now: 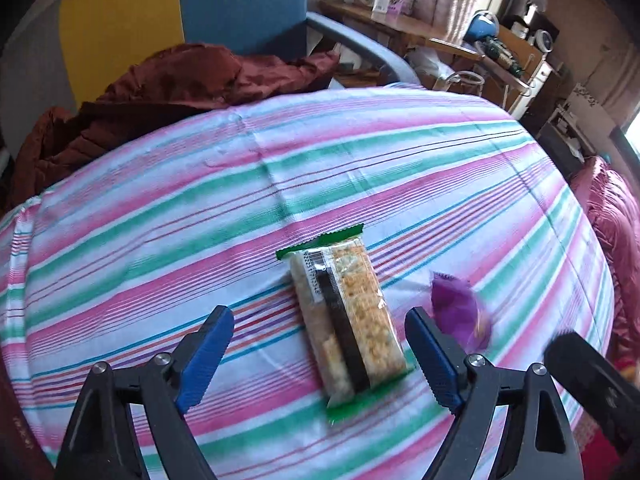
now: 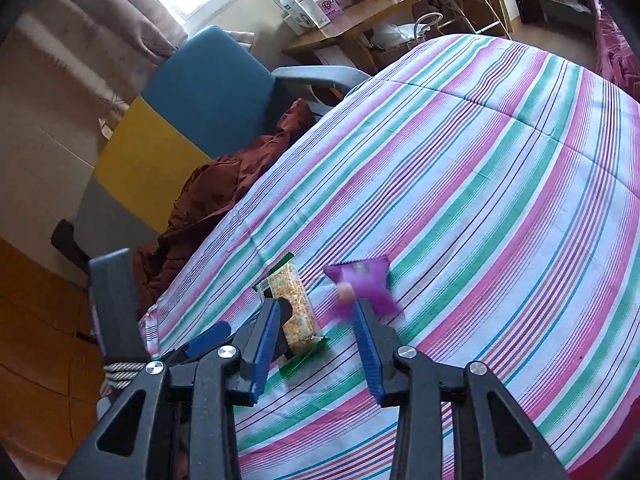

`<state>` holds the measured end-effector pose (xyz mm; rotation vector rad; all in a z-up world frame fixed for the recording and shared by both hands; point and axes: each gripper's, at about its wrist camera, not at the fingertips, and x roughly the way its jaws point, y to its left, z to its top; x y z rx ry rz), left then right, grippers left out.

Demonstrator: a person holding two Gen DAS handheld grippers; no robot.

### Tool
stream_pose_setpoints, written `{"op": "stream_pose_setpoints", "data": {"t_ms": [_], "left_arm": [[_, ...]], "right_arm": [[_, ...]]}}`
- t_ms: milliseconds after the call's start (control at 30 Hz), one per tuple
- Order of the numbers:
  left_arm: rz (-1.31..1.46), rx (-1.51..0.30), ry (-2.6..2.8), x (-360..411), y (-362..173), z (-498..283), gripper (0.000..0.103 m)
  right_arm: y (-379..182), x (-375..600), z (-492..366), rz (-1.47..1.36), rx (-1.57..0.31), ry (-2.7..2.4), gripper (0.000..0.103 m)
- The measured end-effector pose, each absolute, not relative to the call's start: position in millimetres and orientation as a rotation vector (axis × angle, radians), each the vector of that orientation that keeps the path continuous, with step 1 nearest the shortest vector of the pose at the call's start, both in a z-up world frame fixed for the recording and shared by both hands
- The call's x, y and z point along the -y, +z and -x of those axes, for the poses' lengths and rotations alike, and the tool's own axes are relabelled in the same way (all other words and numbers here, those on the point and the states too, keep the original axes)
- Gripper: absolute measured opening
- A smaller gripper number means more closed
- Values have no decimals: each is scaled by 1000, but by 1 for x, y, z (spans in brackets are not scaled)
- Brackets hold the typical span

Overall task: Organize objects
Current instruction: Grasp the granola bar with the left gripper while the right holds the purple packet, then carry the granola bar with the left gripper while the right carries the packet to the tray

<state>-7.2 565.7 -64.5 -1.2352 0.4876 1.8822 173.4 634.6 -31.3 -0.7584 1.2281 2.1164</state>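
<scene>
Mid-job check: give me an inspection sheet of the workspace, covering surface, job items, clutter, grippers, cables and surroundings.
Surface: striped bedcover, pink, green and white, lightly creased.
Job's things: cracker packet with green ends lies flat; purple packet lies to its right, apart from it, blurred.
Clutter: dark red cloth bunched at the bed's far edge.
Grippers: left gripper open, its fingers either side of the cracker packet, not pressing it; right gripper open and empty, with the purple packet just past its right finger.
Cables: nothing seen on the bed.
Surroundings: blue and yellow chair, wooden desk with boxes, curtains.
</scene>
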Motion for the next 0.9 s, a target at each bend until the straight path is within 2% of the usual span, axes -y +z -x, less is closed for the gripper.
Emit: {"op": "stream_pose_setpoints", "data": {"t_ms": [200,267,333,400,467,600,800,900], "left_arm": [[1295,-487,1875,-581,-87,19,87],[1292,-448,1866,-577,-90,22,84],[1232,-476,1850,-572,-88,17,72],[1192,-499,1826,-565,-86,12,50],[1182,-511,1803,-554,-85,8,40],[1158,-508,1791,-523,-84,4,39],[1151,-476,1797,-463,-84,-8,37],[1164,-453,1792,-446,-84,-12,37]], "right_arm": [[-41,-648,-185,749,-1285,2027,41],[-44,-650,-184,769,-1291,2010,47],[-47,-652,-184,780,-1289,1998,53],[-48,-653,-184,787,-1288,1985,56],[-51,-652,-181,815,-1284,1978,60],[-56,-647,-170,890,-1261,1983,61],[-56,-637,-156,992,-1123,1976,61],[-54,-633,-147,1051,-1034,1966,69]]}}
